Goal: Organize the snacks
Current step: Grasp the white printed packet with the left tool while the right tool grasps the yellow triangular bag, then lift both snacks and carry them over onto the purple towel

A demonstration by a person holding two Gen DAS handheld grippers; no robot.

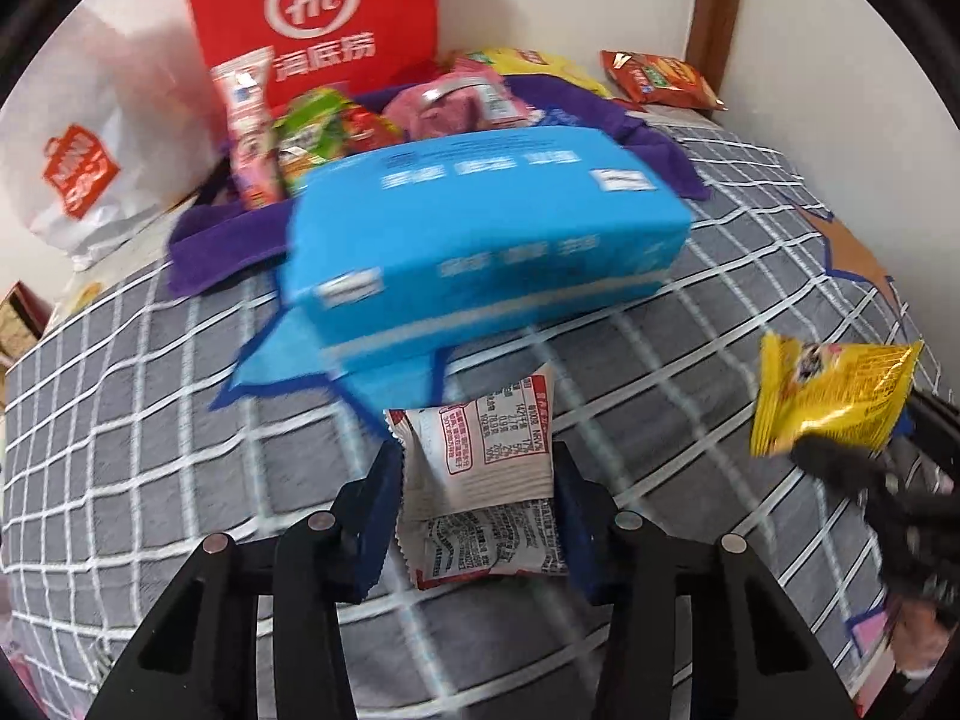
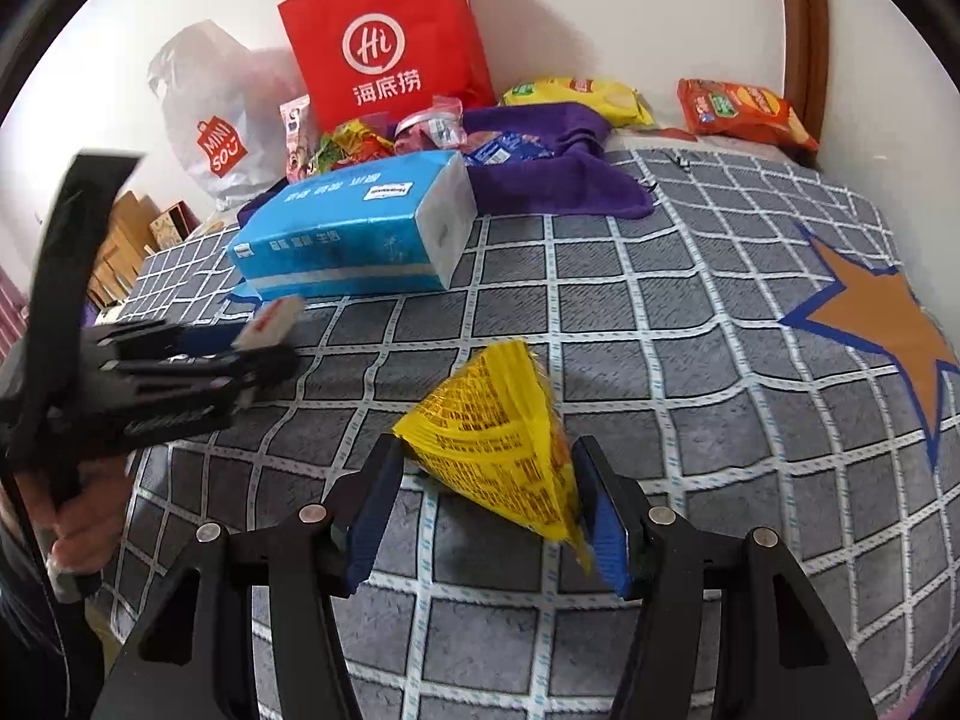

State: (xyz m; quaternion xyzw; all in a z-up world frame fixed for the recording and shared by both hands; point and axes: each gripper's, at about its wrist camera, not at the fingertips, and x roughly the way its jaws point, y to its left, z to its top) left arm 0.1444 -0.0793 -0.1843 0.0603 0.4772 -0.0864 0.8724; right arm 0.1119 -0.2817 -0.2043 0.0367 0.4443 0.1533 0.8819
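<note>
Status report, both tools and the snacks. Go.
Left tool shut on white snack packet. Right tool shut on yellow snack packet. Blue tissue pack sits ahead, between tools and snack pile on purple cloth.

two wrist views angled down over the bed (image 1: pixel 180 420) — close, both facing the blue box (image 2: pixel 354 228)

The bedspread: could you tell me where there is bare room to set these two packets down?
The grid bedspread lies bare between the blue tissue box and the orange star, below the purple cloth. Snacks crowd the purple cloth, in front of the red bag.
</note>
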